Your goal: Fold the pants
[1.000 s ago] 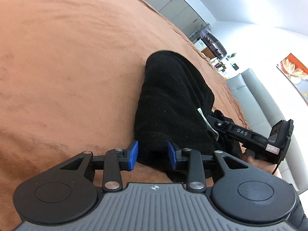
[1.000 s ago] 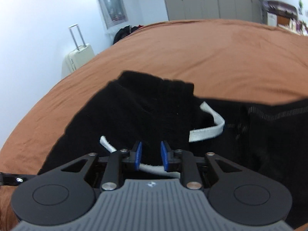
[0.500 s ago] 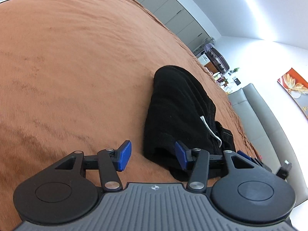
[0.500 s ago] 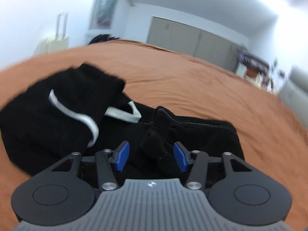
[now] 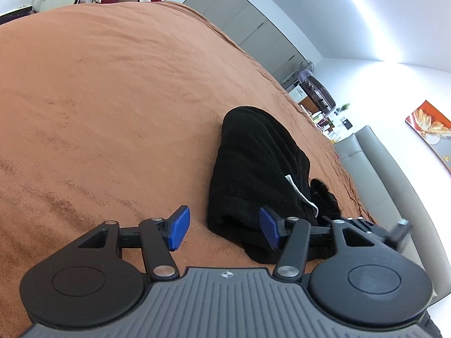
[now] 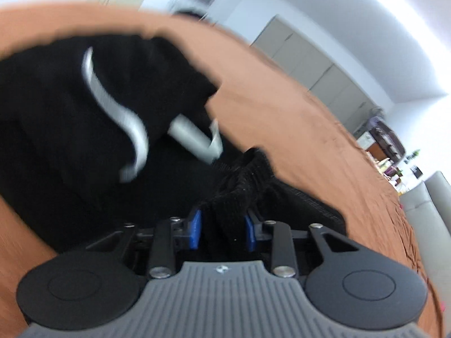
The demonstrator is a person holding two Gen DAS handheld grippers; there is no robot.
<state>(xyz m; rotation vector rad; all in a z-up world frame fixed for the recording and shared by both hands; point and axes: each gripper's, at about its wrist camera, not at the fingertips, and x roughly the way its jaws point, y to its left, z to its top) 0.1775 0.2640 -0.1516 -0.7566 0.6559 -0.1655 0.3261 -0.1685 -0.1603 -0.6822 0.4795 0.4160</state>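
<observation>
The black pants [image 5: 253,169] lie bunched on the rust-brown bed [image 5: 112,98], a white drawstring [image 6: 112,98] looping across them. The left tool [image 5: 224,229] gapes wide and holds nothing, the pants just ahead of its right finger. The right tool [image 6: 222,229] pinches a ribbed fold. Grey wardrobes [image 5: 253,33] stand beyond.

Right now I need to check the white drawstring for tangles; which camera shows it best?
The right wrist view: the white drawstring curves across the black pants in two visible stretches, though motion-blurred. The left wrist view shows only a short sliver of it at the folded bundle's edge.
</observation>
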